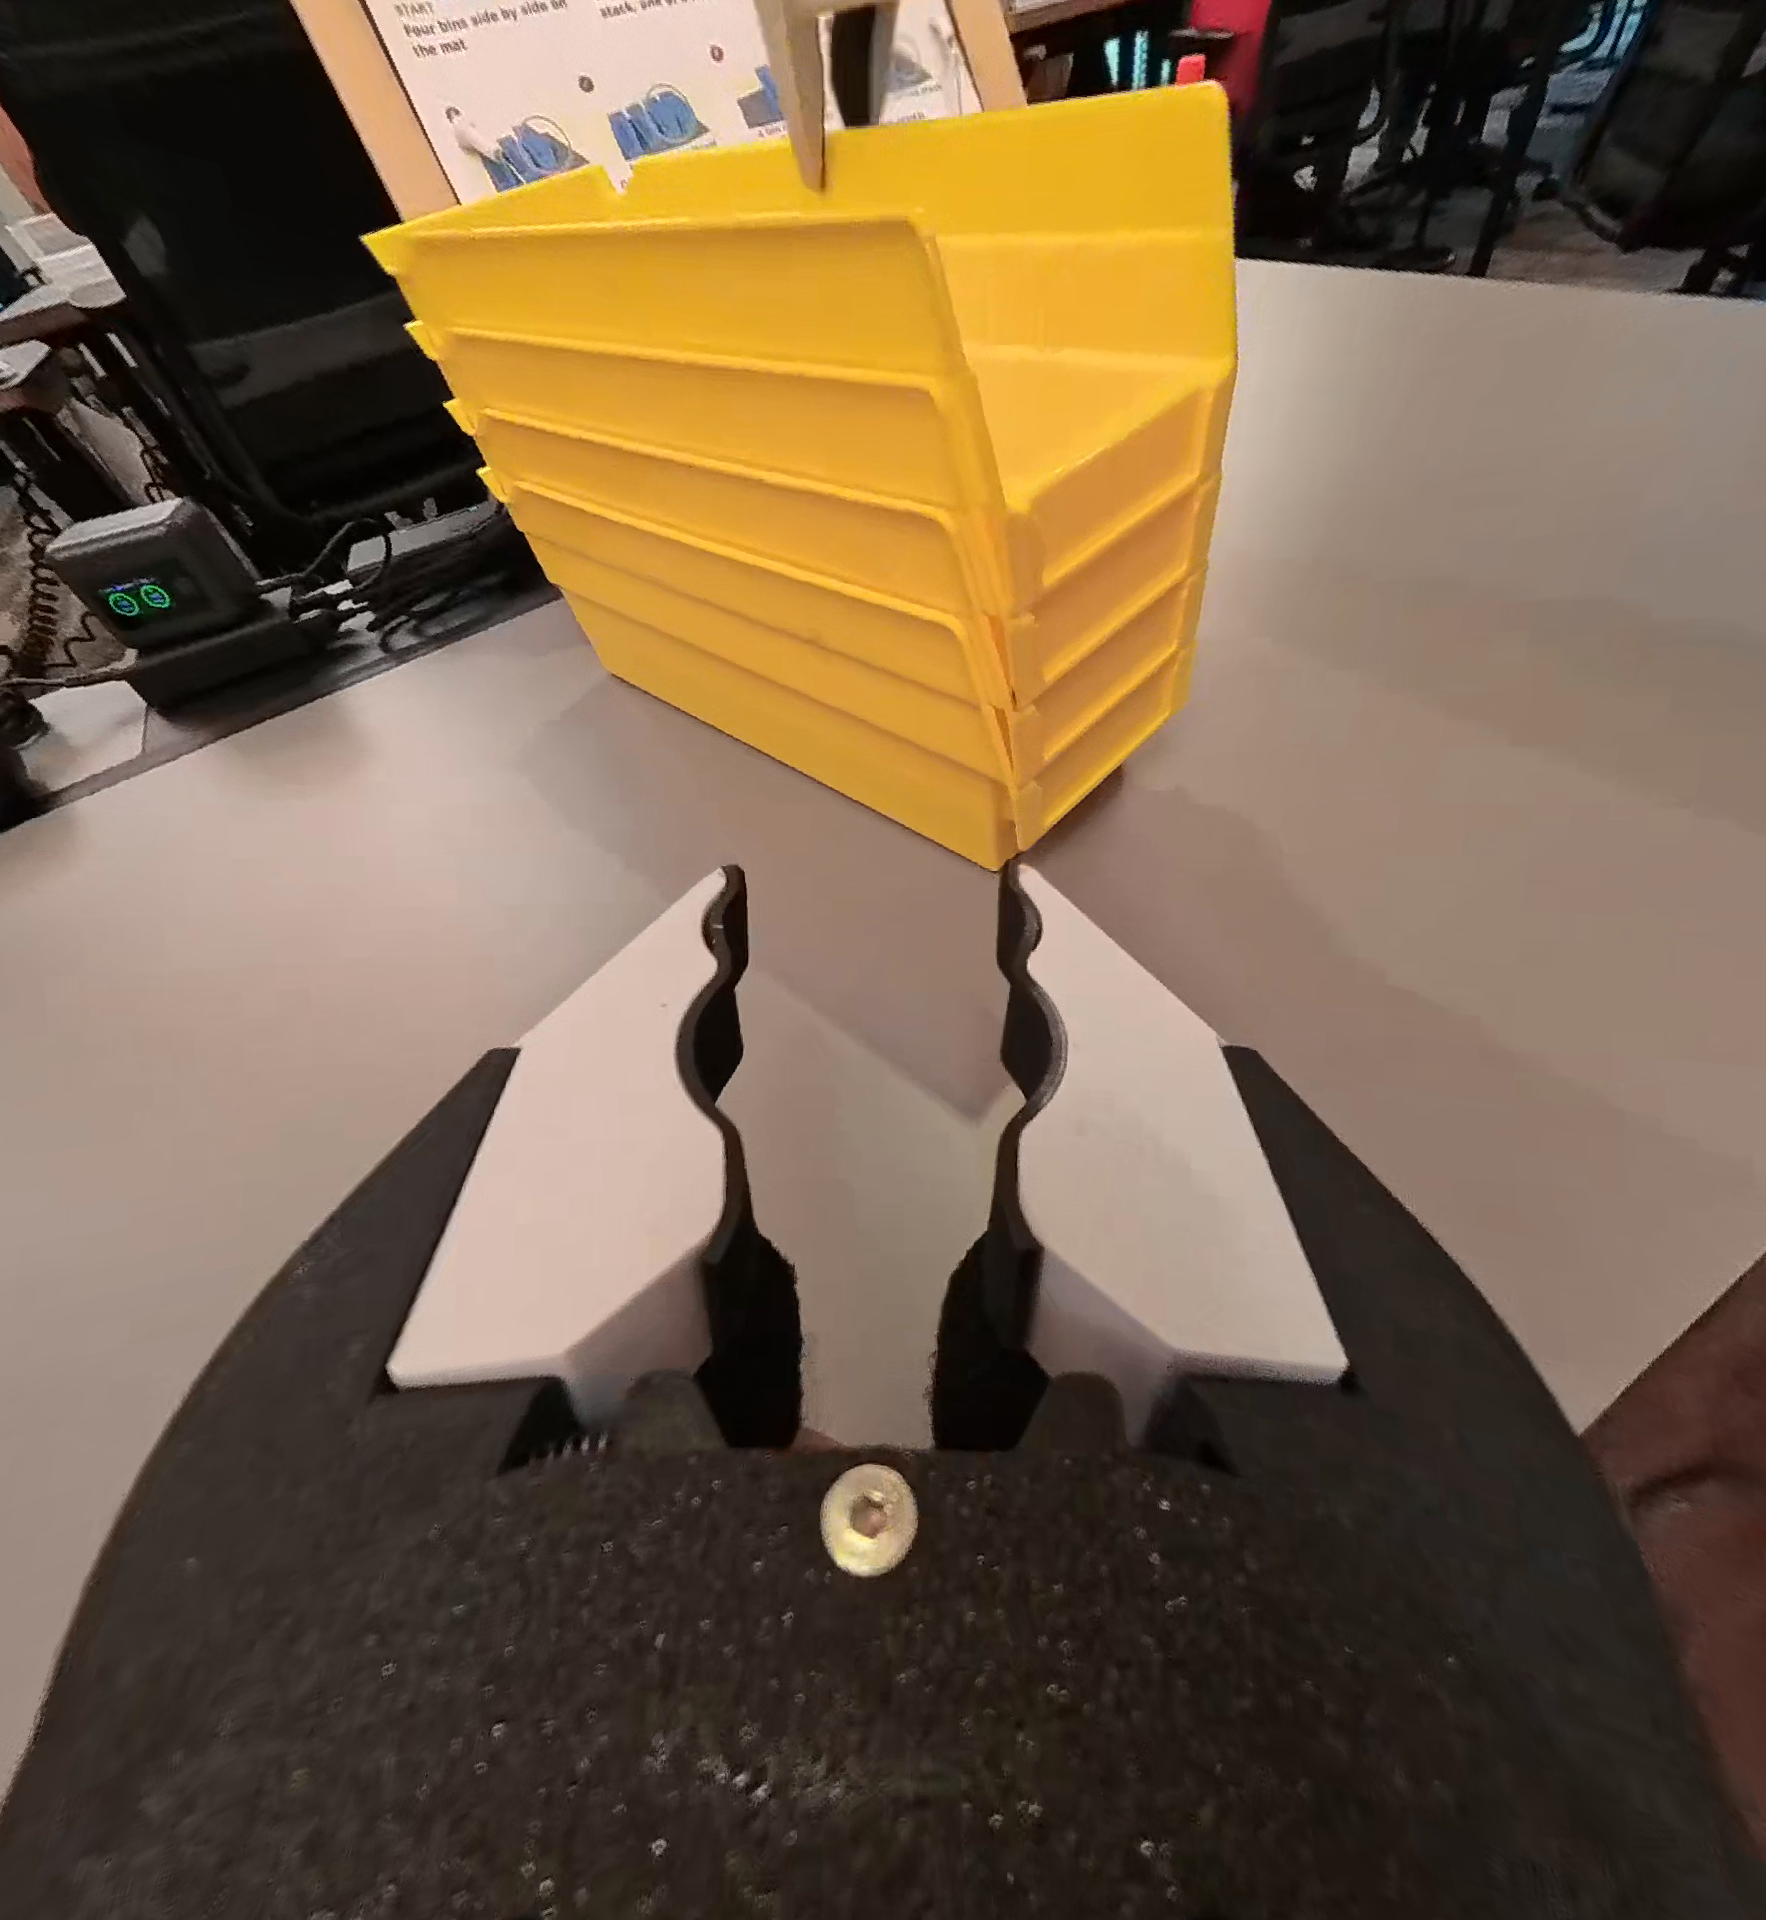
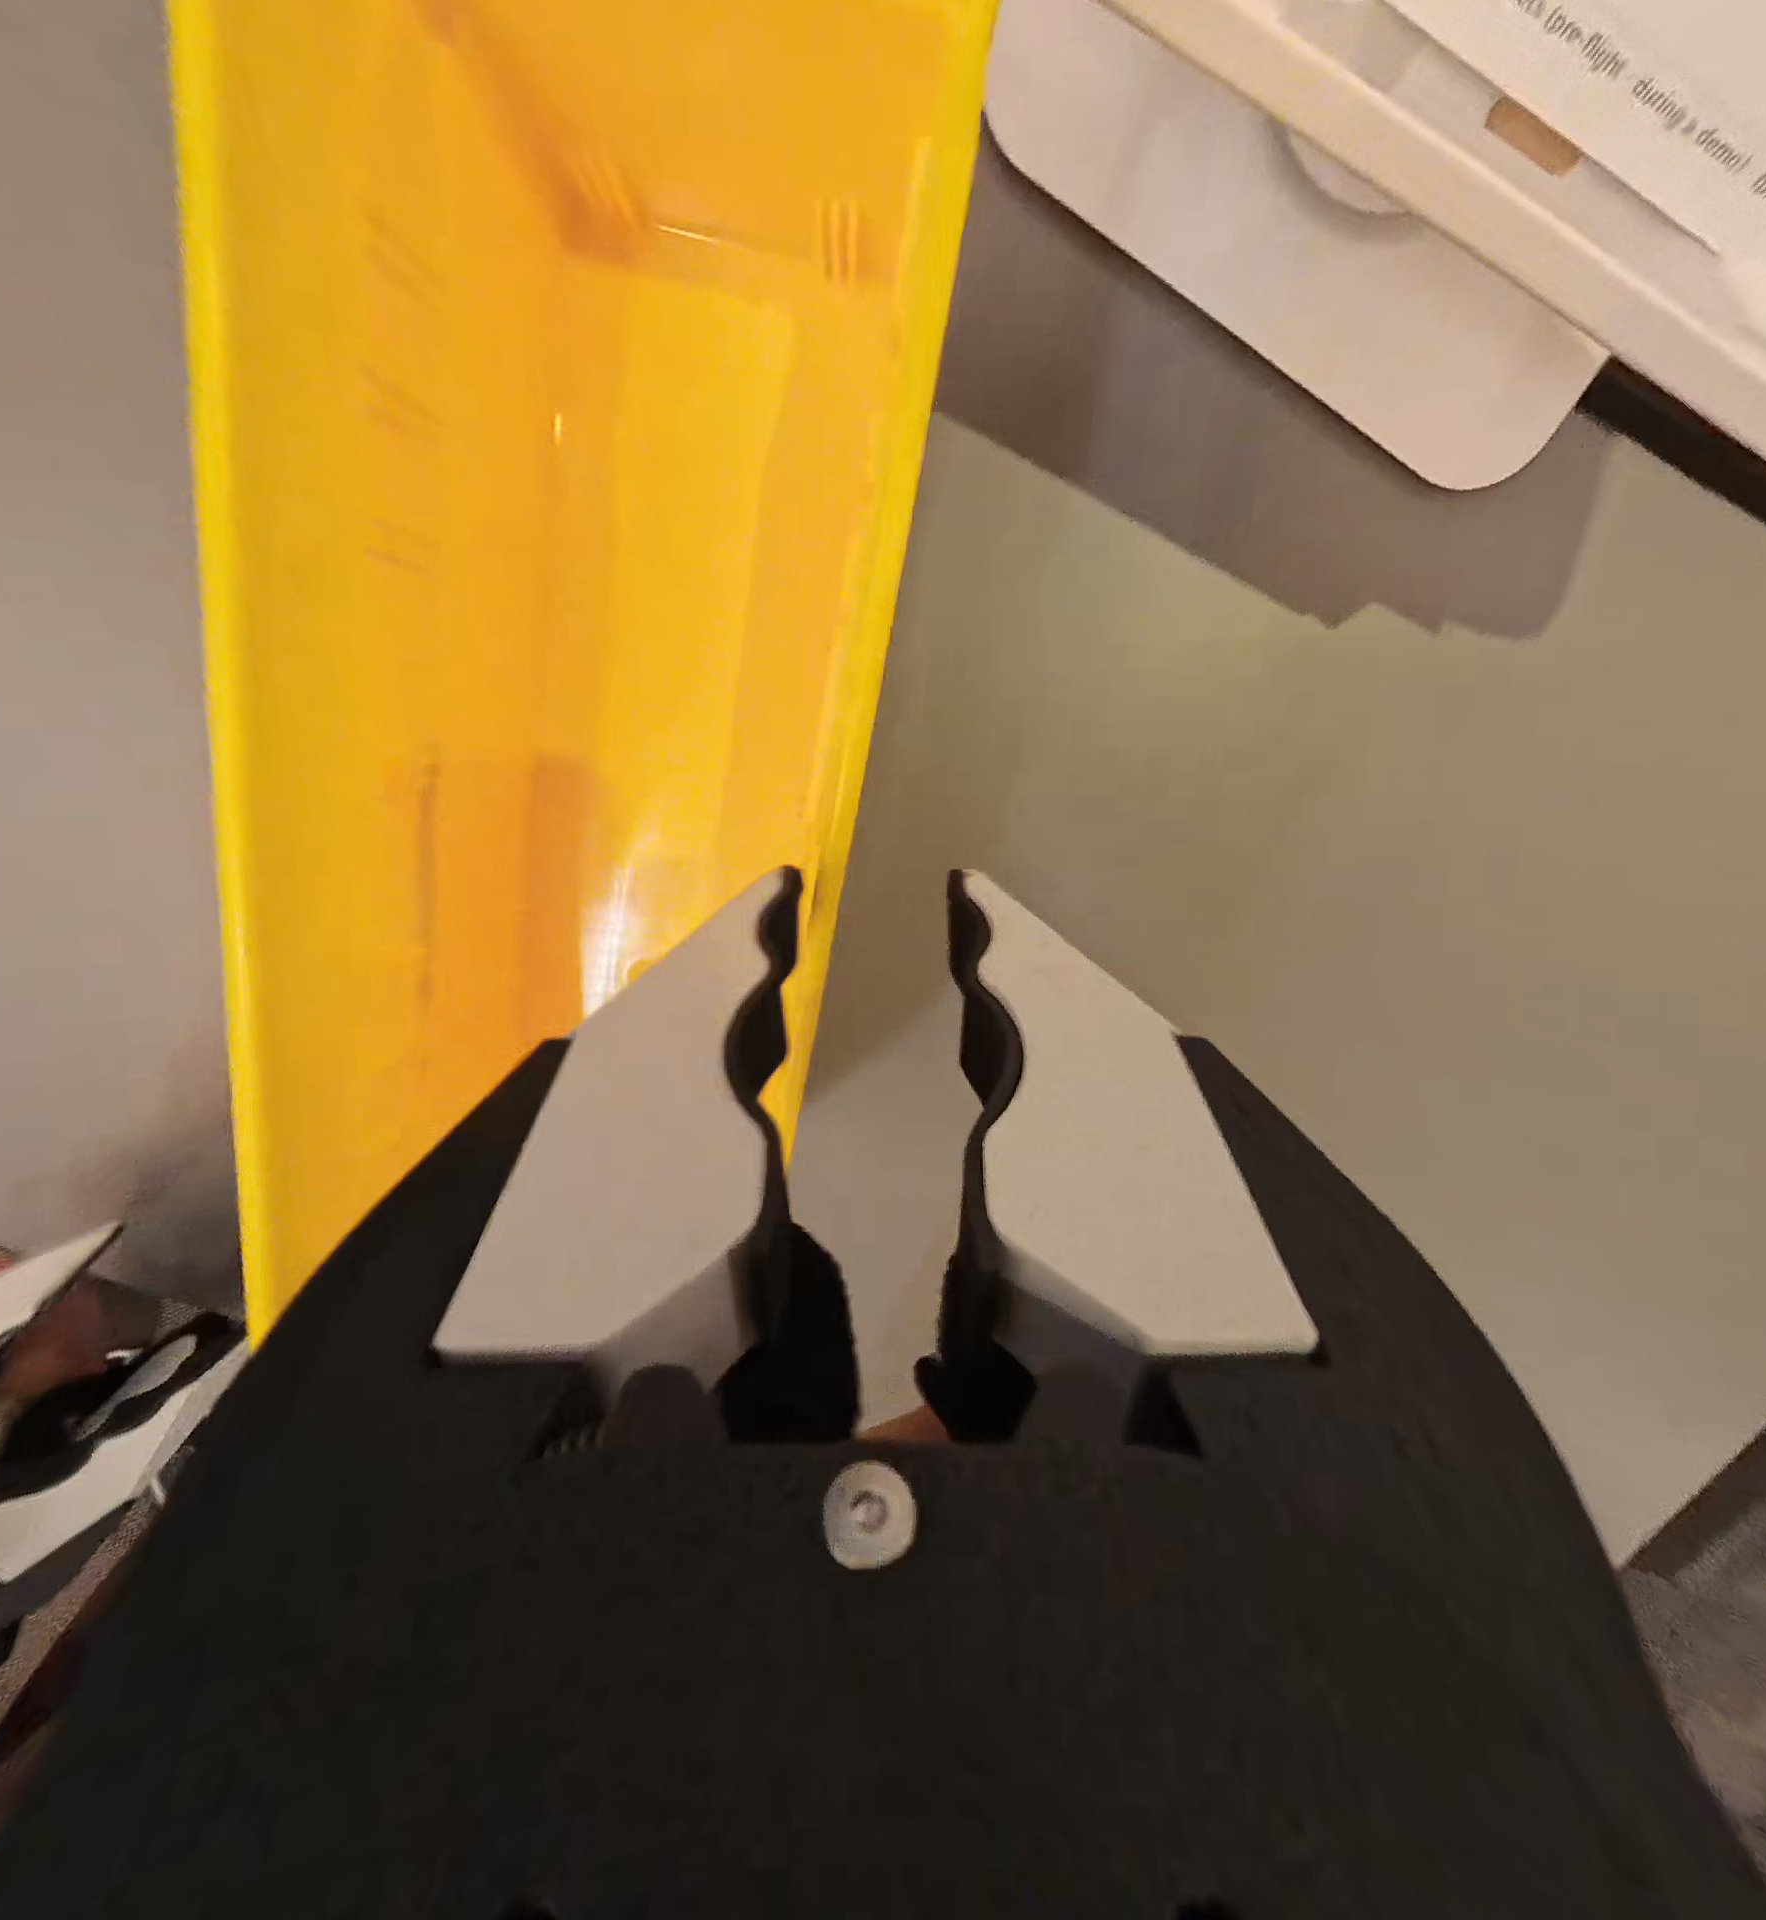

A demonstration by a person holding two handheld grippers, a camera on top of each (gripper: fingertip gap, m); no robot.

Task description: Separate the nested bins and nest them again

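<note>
Four yellow bins (image 1: 806, 520) stood nested on the grey bench (image 1: 1481, 623), so we judged that separating had hardly begun. Our left gripper (image 1: 871, 883) waited low before the stack's corner, fingers spread and empty. Our right gripper (image 2: 874, 883) came from above, fingers spread astride the top bin's back wall, not yet pinching it. We saw smooth, glossy plastic with sloped walls, which should slide apart easily.
</note>
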